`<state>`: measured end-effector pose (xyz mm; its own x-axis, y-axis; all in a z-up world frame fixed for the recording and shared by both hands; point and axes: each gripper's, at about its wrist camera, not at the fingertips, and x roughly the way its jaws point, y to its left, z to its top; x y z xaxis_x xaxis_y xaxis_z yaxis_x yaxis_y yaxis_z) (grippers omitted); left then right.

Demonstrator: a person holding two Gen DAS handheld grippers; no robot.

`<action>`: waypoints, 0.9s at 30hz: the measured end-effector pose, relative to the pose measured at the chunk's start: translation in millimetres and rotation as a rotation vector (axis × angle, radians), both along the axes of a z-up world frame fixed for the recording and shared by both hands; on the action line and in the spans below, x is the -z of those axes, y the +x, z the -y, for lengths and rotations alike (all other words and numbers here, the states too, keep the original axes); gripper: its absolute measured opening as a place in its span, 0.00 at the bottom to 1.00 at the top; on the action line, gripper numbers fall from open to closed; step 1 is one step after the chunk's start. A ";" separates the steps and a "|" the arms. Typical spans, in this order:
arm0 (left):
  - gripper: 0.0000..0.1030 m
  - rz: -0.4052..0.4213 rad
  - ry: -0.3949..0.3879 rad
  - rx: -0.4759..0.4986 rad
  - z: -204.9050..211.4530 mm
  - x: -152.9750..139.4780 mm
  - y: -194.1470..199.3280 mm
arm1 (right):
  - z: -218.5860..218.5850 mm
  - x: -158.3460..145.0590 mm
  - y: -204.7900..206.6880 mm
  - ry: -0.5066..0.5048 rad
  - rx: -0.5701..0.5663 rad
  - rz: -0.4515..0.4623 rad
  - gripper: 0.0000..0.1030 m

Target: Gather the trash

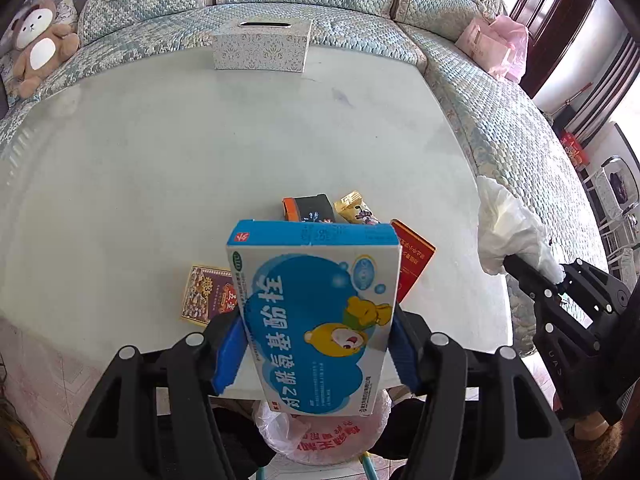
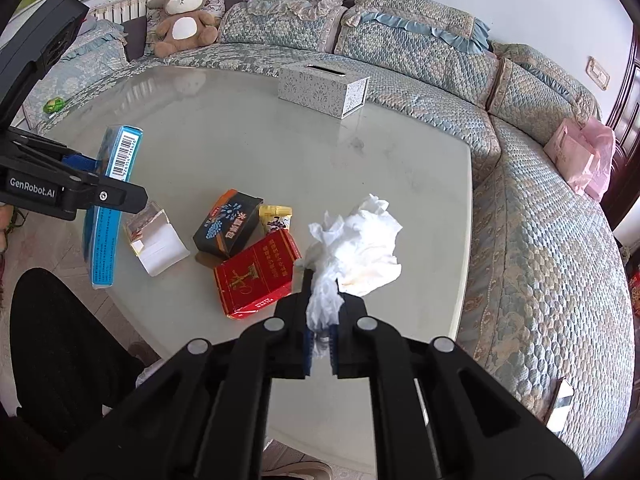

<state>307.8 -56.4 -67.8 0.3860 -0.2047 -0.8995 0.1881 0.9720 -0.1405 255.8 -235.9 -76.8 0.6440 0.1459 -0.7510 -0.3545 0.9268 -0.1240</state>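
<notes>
My left gripper is shut on a blue and white medicine box and holds it above the table's near edge; the box also shows in the right wrist view. My right gripper is shut on a crumpled white tissue, held above the table; it also shows in the left wrist view. On the table lie a red box, a black and orange box, a gold wrapper and an opened small carton. A bin with a pink plastic bag sits below the held box.
A patterned tissue box stands at the table's far side. The pale table is ringed by a curved quilted sofa with a teddy bear and a pink bag.
</notes>
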 end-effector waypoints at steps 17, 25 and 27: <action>0.58 0.072 0.058 0.057 -28.7 -23.7 -86.4 | -64.7 -42.9 -79.5 0.026 -0.098 0.013 0.07; 0.58 0.059 0.080 0.091 -32.7 -3.8 -125.6 | -89.4 -28.7 -112.7 0.009 -0.124 -0.016 0.07; 0.58 0.049 0.080 0.101 -33.0 3.6 -133.8 | -92.9 -21.9 -119.0 0.005 -0.127 -0.033 0.07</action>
<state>174.0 -23.4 -71.4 0.4113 -0.1730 -0.8949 0.2906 0.9555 -0.0511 136.8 -143.0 -54.9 0.5955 0.2284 -0.7702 -0.4728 0.8748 -0.1061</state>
